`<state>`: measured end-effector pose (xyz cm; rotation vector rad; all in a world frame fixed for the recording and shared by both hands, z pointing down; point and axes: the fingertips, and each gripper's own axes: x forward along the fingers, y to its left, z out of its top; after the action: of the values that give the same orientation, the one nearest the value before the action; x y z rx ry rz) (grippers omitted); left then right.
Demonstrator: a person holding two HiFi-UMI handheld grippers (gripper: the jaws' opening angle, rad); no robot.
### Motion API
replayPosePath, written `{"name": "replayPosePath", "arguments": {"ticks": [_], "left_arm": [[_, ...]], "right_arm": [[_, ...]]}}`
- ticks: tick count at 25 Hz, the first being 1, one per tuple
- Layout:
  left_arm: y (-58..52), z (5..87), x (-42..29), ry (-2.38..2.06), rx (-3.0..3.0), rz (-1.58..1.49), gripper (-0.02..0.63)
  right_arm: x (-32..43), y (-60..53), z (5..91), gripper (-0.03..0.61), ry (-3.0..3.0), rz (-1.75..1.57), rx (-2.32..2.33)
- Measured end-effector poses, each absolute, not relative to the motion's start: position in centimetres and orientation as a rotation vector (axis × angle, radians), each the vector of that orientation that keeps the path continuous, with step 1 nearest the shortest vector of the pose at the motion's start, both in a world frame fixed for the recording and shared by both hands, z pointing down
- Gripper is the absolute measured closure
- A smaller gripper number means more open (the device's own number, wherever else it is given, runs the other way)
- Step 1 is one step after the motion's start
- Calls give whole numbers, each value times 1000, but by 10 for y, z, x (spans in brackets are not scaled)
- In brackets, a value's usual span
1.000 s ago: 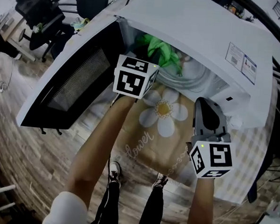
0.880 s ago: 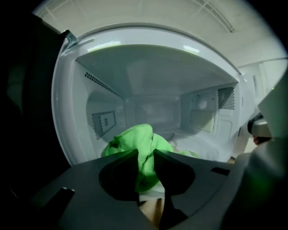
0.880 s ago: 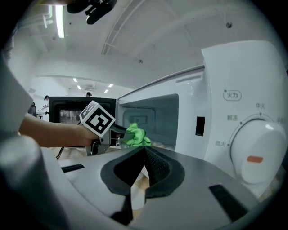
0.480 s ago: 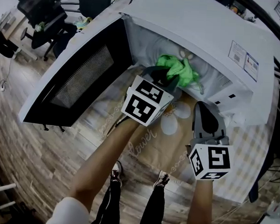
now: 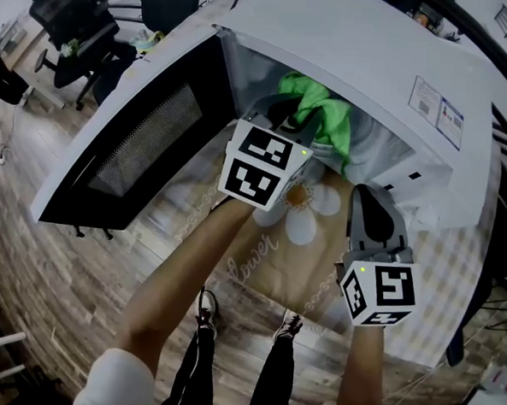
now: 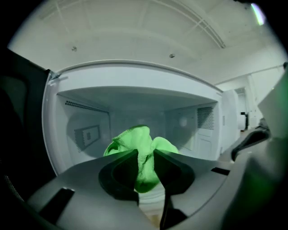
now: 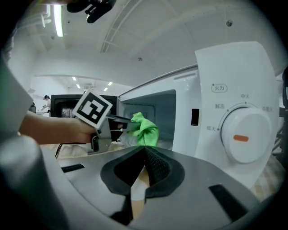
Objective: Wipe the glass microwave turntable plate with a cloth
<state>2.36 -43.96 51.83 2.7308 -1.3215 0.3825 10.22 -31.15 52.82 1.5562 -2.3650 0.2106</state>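
Left gripper [image 5: 286,122] [image 6: 145,155]: held at the mouth of the open microwave [image 5: 349,41], jaws clamped on the green cloth [image 5: 321,107] [image 6: 135,139]. The cloth is bunched between the pads and bulges out beyond them into the cavity. The marker cube and the person's forearm are seen behind it.

Right gripper [image 5: 371,196] [image 7: 145,150]: jaws pressed together with nothing between them. It is held in front of the control panel, to the right of the cavity and apart from the cloth [image 7: 146,128].

Daisy-print table cover [image 5: 267,258]: spread under both grippers, in front of the microwave.

Glass turntable plate [image 5: 372,153]: made out only in part, as a grey surface on the cavity floor below and beside the cloth. Contact between cloth and plate cannot be judged.

Microwave, white: door [image 5: 146,139] swung fully open to the left. A round dial [image 7: 245,137] with an orange mark is set on the right-hand panel.

Wooden floor [image 5: 42,296] and office chair [image 5: 67,23]: noted beyond the table, at the left.
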Motion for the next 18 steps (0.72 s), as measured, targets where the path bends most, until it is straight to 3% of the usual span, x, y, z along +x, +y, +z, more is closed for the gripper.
{"name": "replayPosePath", "arguments": {"ticks": [8,18], "left_arm": [[-494,552,11,-1514,2530,608,500],[-429,550,111,-1051,2999,921,501]], "right_arm": [[103,-304,529,565,-2401,167,1492],[111,-303,539,565,-2380,226,1520]]}}
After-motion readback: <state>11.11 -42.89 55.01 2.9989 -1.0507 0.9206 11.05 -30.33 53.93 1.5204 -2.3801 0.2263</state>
